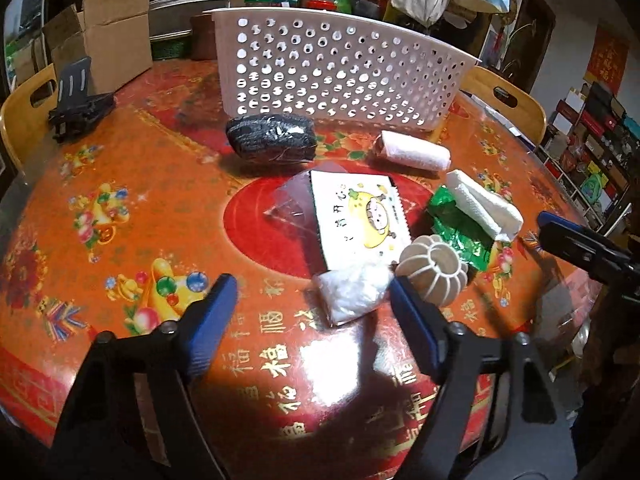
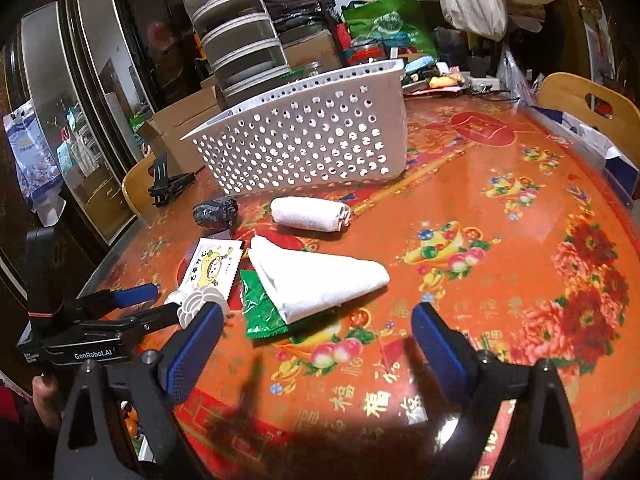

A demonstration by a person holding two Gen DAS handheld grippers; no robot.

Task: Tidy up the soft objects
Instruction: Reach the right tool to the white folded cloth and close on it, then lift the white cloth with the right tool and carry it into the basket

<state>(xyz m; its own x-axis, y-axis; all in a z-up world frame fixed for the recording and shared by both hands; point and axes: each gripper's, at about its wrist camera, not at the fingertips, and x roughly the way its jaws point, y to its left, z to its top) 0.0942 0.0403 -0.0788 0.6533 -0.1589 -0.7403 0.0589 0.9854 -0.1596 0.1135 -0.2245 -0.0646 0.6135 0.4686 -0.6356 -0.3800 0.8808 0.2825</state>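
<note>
A white perforated basket stands at the back of the table. In front of it lie a dark wrapped bundle, a rolled white towel, a folded white towel on a green packet, a cartoon-printed bag, a clear bag of white stuff and a beige ribbed ball. My left gripper is open, just short of the clear bag. My right gripper is open before the folded towel.
The round table has a red and orange patterned cover. A black stand sits at its left. Wooden chairs, cardboard boxes and cluttered shelves ring the table.
</note>
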